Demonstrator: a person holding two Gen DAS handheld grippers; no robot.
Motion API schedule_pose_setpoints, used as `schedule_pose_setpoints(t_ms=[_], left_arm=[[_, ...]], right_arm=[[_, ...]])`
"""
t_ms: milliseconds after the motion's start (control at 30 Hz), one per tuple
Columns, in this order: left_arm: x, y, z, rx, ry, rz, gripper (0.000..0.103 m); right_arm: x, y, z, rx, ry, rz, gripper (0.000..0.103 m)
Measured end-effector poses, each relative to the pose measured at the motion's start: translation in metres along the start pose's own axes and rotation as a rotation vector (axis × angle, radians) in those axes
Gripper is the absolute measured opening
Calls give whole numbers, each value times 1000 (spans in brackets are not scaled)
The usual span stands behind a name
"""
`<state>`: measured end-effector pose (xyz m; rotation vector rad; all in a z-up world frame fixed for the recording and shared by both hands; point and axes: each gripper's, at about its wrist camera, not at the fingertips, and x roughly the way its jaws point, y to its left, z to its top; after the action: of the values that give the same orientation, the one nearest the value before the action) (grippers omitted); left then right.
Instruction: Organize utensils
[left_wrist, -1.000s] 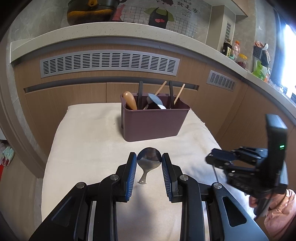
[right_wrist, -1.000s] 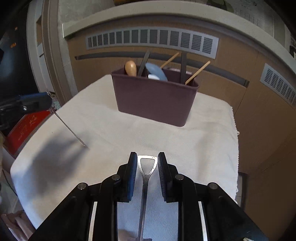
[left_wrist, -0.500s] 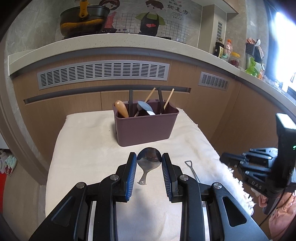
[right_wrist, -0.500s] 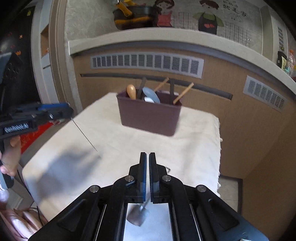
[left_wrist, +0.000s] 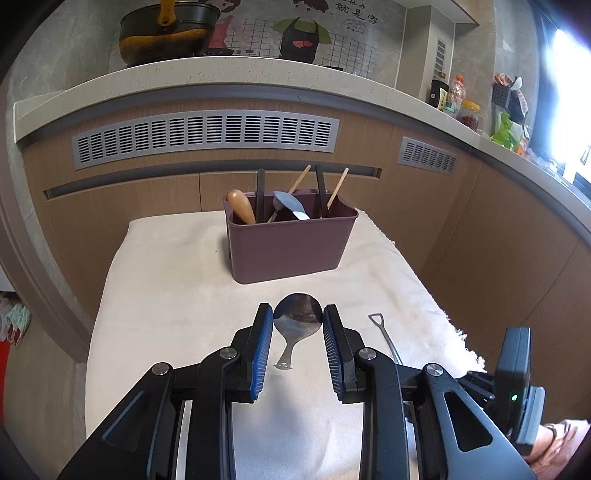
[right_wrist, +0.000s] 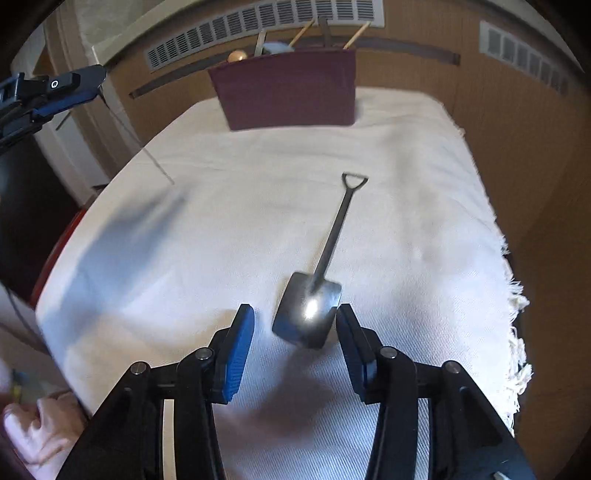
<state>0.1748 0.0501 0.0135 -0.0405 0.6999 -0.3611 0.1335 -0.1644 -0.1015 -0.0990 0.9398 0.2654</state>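
Observation:
My left gripper (left_wrist: 297, 325) is shut on the bowl of a round steel spoon (left_wrist: 297, 320), held above the cloth with its handle hanging down. The left gripper also shows at the left edge of the right wrist view (right_wrist: 51, 90). A shovel-shaped steel spoon (right_wrist: 317, 280) lies on the white cloth (right_wrist: 207, 229), its handle pointing toward the holder; its handle shows in the left wrist view (left_wrist: 384, 334). My right gripper (right_wrist: 295, 334) is open, its fingers either side of the shovel's blade, not touching. A maroon utensil holder (left_wrist: 290, 245) stands at the back with several utensils in it.
The cloth-covered table is small, with fringed edges on the right (right_wrist: 517, 306). A wooden cabinet front with vents (left_wrist: 205, 134) rises behind the holder under a stone counter (left_wrist: 229, 75). The right gripper's body (left_wrist: 517, 387) sits at the table's right front corner.
My right gripper has opened and pulled back; the shovel spoon it held a second ago now lies on the cloth. My left gripper still holds the round spoon and has drawn back from the holder.

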Motion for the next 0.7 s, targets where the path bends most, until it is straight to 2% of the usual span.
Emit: schedule_pose_setpoints(t_ms=[67, 167, 200, 300, 400, 467, 533, 567, 600, 633, 700], left_arm=[[0, 1, -1, -2, 1, 0, 29], [-2, 2, -1, -1, -5, 2, 29], [-2, 2, 0, -3, -7, 3, 29], [-3, 3, -1, -8, -12, 1, 29], [-4, 2, -2, -7, -12, -2, 29], [-5, 2, -3, -4, -11, -3, 29], [-6, 3, -5, -7, -12, -4, 29], [-6, 4, -5, -8, -9, -5, 29], [-6, 5, -5, -8, -7, -6, 29], [-6, 5, -6, -9, -8, -4, 29], [-5, 7, -6, -16, -7, -3, 29]], right_arm=[[1, 5, 3, -45, 0, -36, 32], [-17, 1, 16, -48, -33, 2, 6], [-26, -2, 22, -49, -53, 17, 5], [-58, -8, 42, -71, -159, 23, 4], [-75, -13, 55, -79, -187, 88, 4], [-71, -17, 57, -107, -171, 62, 4], [-58, -22, 48, -170, -135, 31, 10], [-46, -23, 42, -217, -92, 5, 18], [-31, -25, 33, -256, -44, -44, 31], [-22, -27, 25, -277, -23, -78, 34], [-2, -31, 8, -310, 32, -123, 35]])
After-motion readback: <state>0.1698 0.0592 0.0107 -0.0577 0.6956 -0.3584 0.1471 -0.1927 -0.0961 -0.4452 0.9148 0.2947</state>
